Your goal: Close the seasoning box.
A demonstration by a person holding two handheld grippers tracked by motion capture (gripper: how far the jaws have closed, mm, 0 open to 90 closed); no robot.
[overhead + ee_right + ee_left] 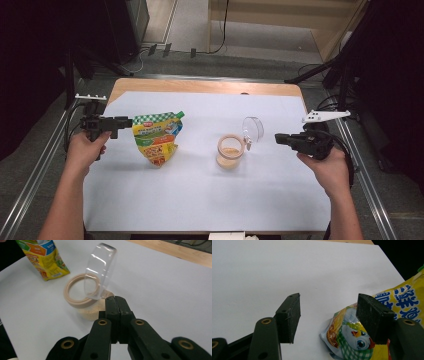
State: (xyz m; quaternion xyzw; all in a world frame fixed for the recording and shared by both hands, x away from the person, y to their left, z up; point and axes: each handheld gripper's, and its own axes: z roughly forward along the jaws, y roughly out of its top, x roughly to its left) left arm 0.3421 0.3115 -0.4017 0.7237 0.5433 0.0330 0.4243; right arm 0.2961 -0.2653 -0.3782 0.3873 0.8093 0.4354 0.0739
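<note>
Left hand [86, 148] at the table's [200, 200] left edge, forearm coming up from below, gripping the handle with the left gripper [128, 121] held level and pointing right at the pouch [157, 137]. Jaws stand apart, nothing between them; in the left gripper view the pouch's lower corner lies just beyond, by the right-hand jaw, whether touching I can't tell. Pouch stands upright on the white sheet, left of centre. Jar [230, 150] with a tan rim, beige powder inside, sits right of centre, its clear hinged lid [254, 128] tipped open. Right hand [327, 167] at the right edge, right gripper [278, 138] level, pointing left at the jar. Jaws fully closed, holding nothing, tips just short of the jar.
</note>
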